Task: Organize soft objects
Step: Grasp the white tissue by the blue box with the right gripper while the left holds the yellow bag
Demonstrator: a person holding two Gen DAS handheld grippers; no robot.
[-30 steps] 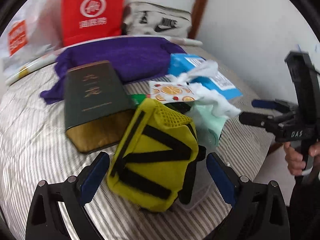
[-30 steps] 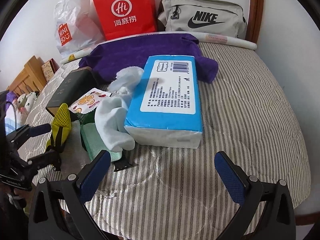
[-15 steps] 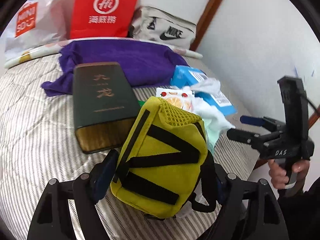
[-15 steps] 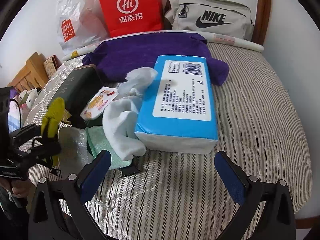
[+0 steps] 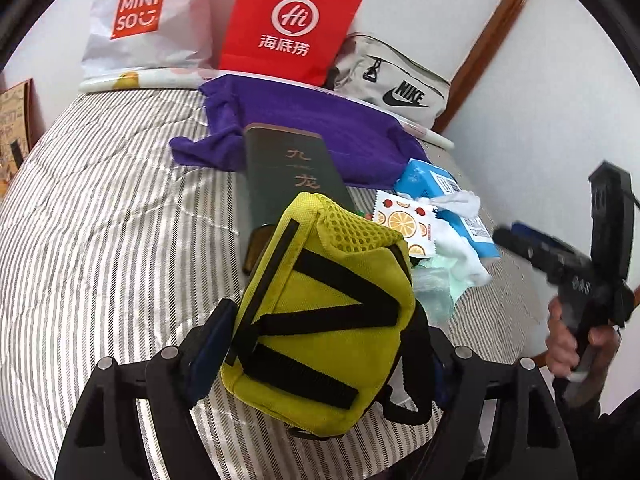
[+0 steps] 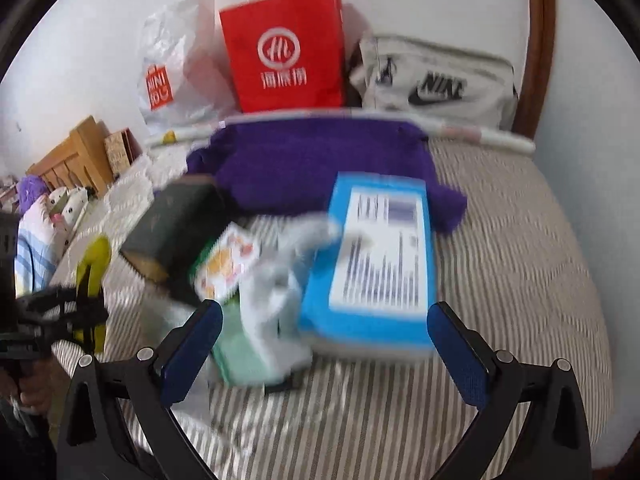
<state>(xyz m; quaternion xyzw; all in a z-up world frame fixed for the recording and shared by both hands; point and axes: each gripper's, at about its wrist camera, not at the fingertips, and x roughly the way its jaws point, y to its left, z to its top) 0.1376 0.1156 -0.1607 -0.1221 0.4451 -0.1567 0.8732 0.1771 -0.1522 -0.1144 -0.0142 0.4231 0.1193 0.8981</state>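
Left gripper [image 5: 320, 344] clamped on yellow pouch [image 5: 324, 320] to lift it clear for sorting; right gripper [image 6: 324, 344] wide, empty, above tissue pack [image 6: 376, 264]

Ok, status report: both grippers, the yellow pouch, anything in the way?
Left gripper shut on yellow pouch. Right gripper open, empty, above blue tissue pack. Dark green box and snack packet close behind pouch.

A red paper bag [image 5: 290, 24] and a white plastic bag [image 5: 140, 20] stand against the wall.
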